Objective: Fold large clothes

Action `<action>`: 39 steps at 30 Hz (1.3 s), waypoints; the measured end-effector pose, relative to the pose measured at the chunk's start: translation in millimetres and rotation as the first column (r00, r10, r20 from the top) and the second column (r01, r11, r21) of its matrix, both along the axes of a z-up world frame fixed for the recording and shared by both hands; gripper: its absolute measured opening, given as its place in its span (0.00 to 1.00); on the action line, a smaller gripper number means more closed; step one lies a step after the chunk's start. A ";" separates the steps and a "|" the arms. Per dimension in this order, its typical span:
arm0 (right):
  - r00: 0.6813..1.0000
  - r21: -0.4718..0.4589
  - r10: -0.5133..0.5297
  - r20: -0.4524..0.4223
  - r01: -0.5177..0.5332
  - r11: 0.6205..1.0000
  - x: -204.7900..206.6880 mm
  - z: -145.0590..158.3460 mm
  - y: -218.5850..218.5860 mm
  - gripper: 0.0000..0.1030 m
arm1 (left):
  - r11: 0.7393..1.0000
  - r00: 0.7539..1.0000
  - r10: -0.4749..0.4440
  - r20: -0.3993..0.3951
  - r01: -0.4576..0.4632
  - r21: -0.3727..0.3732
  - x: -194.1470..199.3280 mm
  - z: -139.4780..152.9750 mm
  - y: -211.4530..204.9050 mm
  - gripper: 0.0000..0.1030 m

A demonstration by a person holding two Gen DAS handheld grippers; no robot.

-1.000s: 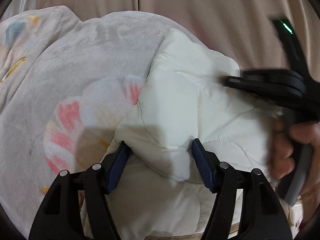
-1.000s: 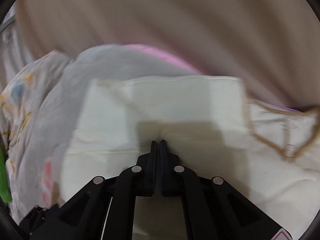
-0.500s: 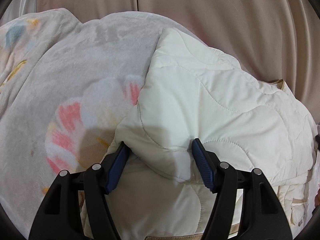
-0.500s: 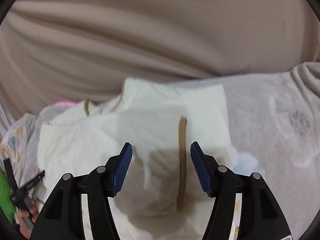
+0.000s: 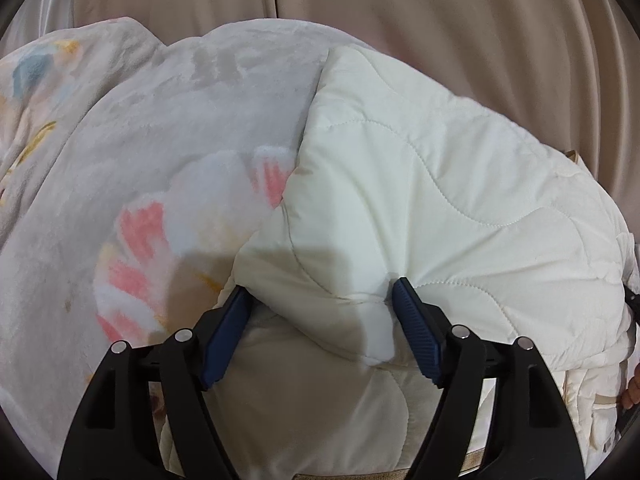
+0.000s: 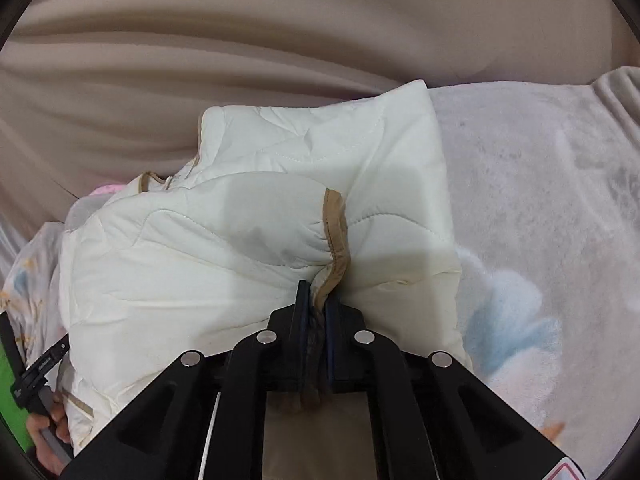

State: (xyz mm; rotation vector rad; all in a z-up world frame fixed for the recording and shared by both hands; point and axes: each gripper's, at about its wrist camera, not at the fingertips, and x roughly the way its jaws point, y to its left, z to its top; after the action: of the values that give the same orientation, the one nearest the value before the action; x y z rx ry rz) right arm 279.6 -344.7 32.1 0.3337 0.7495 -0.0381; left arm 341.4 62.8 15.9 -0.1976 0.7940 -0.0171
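The cream quilted jacket (image 5: 420, 200) lies bunched on a grey plush blanket (image 5: 168, 128) printed with pink and blue flowers, right ahead of both tools. The left gripper (image 5: 318, 304) stands spread wide, its blue pads (image 5: 224, 328) on either side of a folded hump of the jacket. The right gripper (image 6: 316, 304) is pressed together, pinching the jacket's tan-trimmed cuff (image 6: 334, 232), which rises just ahead of its fingertips. Beige curtains (image 6: 240, 40) hang beyond the blanket.
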 end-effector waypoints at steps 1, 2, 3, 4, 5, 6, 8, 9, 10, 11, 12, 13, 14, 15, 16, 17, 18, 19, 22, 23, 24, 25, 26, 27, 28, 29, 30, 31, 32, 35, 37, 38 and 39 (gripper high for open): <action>1.000 -0.010 -0.018 0.016 0.018 1.000 -5.4 8.1 0.1 0.05 | 1.000 1.000 0.000 0.000 0.000 0.001 -0.1 0.1 0.2 0.69; 0.997 -0.034 -0.059 0.050 0.061 0.998 -15.3 21.8 1.1 0.09 | 1.000 1.000 0.001 0.000 -0.001 0.004 0.4 0.3 -0.1 0.69; 0.993 -0.051 -0.078 0.089 0.082 0.995 -24.5 32.9 3.4 0.12 | 1.000 1.000 0.002 -0.001 -0.002 0.008 0.6 0.2 -0.4 0.69; 0.987 -0.072 -0.096 0.131 0.106 0.992 -33.0 42.7 6.1 0.12 | 1.000 1.000 0.002 -0.001 -0.002 0.013 0.7 0.0 -0.9 0.69; 0.979 -0.099 -0.106 0.174 0.124 0.987 -41.7 54.9 14.5 0.16 | 1.000 1.000 0.003 -0.002 -0.003 0.019 0.9 0.0 -2.0 0.69; 0.977 -0.114 -0.084 0.194 0.108 0.988 -44.4 61.0 23.1 0.16 | 1.000 1.000 0.003 -0.002 -0.003 0.024 1.1 0.0 -3.0 0.69; 0.978 -0.144 0.017 0.210 0.014 0.989 -40.2 70.0 45.8 0.16 | 1.000 1.000 0.003 -0.003 -0.003 0.026 1.0 -0.2 -3.3 0.69; 0.978 -0.155 0.064 0.199 -0.033 0.987 -34.9 68.4 56.7 0.15 | 1.000 1.000 0.002 -0.002 -0.002 0.022 1.0 -0.3 -2.7 0.69; 0.980 -0.171 0.099 0.171 -0.070 0.983 -26.1 62.7 66.8 0.14 | 1.000 1.000 0.002 -0.002 -0.002 0.018 1.3 -0.3 -3.3 0.69; 0.985 -0.187 0.117 0.129 -0.092 0.978 -14.8 53.7 74.5 0.12 | 1.000 1.000 0.001 -0.002 -0.001 0.011 1.4 -0.3 -2.6 0.69; 0.990 -0.200 0.122 0.069 -0.106 0.974 -1.6 39.8 76.3 0.06 | 1.000 1.000 -0.001 -0.001 0.001 0.002 1.6 -0.5 -1.6 0.69; 0.994 -0.217 0.104 0.024 -0.097 0.971 6.6 26.9 73.1 0.03 | 1.000 1.000 -0.003 -0.001 0.003 -0.010 2.0 -0.7 -0.2 0.70; 0.997 -0.233 0.078 0.005 -0.075 0.970 10.6 16.3 65.6 0.03 | 1.000 1.000 -0.007 0.000 0.007 -0.025 2.2 -1.1 1.7 0.70; 0.999 -0.233 0.047 0.007 -0.044 0.972 10.0 8.4 51.8 0.01 | 0.999 1.000 -0.010 0.000 0.010 -0.037 2.5 -1.8 3.5 0.71; 1.000 -0.205 0.020 0.014 -0.016 0.979 5.6 4.4 35.8 0.00 | 0.999 1.000 -0.014 0.000 0.013 -0.047 2.3 -2.2 4.4 0.72; 1.000 -0.159 -0.007 0.014 0.009 0.987 0.1 2.9 17.8 0.00 | 0.998 1.000 -0.017 0.000 0.017 -0.054 2.7 -2.4 5.0 0.74; 0.999 -0.102 -0.032 0.009 0.033 0.994 -9.1 2.9 -2.8 0.00 | 0.998 1.000 -0.029 0.001 0.029 -0.063 3.0 -2.5 4.9 0.76; 0.999 -0.049 -0.035 0.009 0.036 0.998 -20.1 4.4 -17.1 0.00 | 0.997 0.999 -0.033 0.000 0.033 -0.065 3.0 -2.5 5.3 0.77; 0.991 -0.132 -0.132 0.001 0.131 0.983 -69.7 16.2 -35.7 0.14 | 0.994 0.999 -0.053 0.009 0.053 -0.098 -4.8 1.9 12.5 0.77; 0.992 -0.130 -0.123 0.007 0.123 0.984 -90.9 20.1 -38.8 0.15 | 0.993 0.998 -0.058 0.011 0.059 -0.099 -11.9 4.9 16.1 0.77; 0.994 -0.105 -0.105 0.006 0.105 0.989 -116.6 22.5 -42.1 0.15 | 0.993 0.998 -0.064 0.016 0.065 -0.096 -24.3 9.8 21.9 0.78; 0.996 -0.087 -0.090 -0.001 0.089 0.992 -137.0 22.8 -46.1 0.15 | 0.994 0.998 -0.059 0.013 0.060 -0.089 -37.8 14.1 29.1 0.83; 0.997 -0.075 -0.073 -0.008 0.073 0.995 -160.9 23.2 -48.7 0.20 | 0.993 0.998 -0.061 0.008 0.062 -0.096 -51.7 17.4 37.3 0.85; 0.998 -0.069 -0.055 -0.016 0.054 0.996 -184.3 20.0 -50.4 0.35 | 0.989 0.997 -0.080 0.000 0.079 -0.125 -71.6 19.9 49.7 0.85; 0.999 -0.059 -0.040 -0.024 0.038 0.998 -205.3 17.1 -50.4 0.44 | 0.985 0.996 -0.091 -0.013 0.088 -0.146 -84.6 20.5 58.5 0.87; 0.999 -0.040 -0.022 -0.032 0.021 0.999 -227.8 12.0 -50.1 0.57 | 0.982 0.995 -0.094 -0.038 0.087 -0.170 -104.0 19.0 71.2 0.88; 0.999 -0.007 -0.002 -0.042 0.001 1.000 -252.3 5.2 -47.2 0.62 | 0.978 0.994 -0.095 -0.057 0.083 -0.190 -117.6 17.0 81.0 0.88; 0.998 0.023 0.013 -0.056 -0.012 1.000 -265.7 0.7 -42.0 0.64 | 0.973 0.992 -0.099 -0.084 0.079 -0.218 -133.9 12.9 92.2 0.89; 0.997 0.057 0.027 -0.070 -0.023 0.998 -281.5 -7.2 -40.4 0.65 | 0.966 0.989 -0.103 -0.104 0.074 -0.247 -145.0 9.3 100.6 0.89; 0.993 0.164 0.043 -0.111 -0.024 0.986 -312.1 -36.5 -29.6 0.66 | 0.925 0.984 -0.103 -0.145 0.042 -0.377 -183.9 -7.3 127.0 0.89; 0.993 0.211 0.047 -0.108 -0.023 0.977 -319.5 -47.4 -21.9 0.67 | 0.909 0.988 -0.093 -0.127 0.032 -0.416 -205.6 -9.7 132.7 0.89; 0.994 0.218 0.043 -0.097 -0.021 0.976 -322.1 -50.0 -17.3 0.69 | 0.912 0.988 -0.092 -0.120 0.035 -0.408 -212.5 -8.2 131.2 0.89; 0.995 0.224 0.042 -0.086 -0.021 0.974 -320.7 -50.1 -13.3 0.70 | 0.915 0.988 -0.098 -0.117 0.043 -0.402 -215.9 -7.5 128.2 0.89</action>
State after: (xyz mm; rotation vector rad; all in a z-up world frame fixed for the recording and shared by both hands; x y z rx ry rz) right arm -41.0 -358.1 -18.0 0.5364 0.8509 0.0618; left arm 125.5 191.0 8.4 -0.5621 0.9277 -0.2387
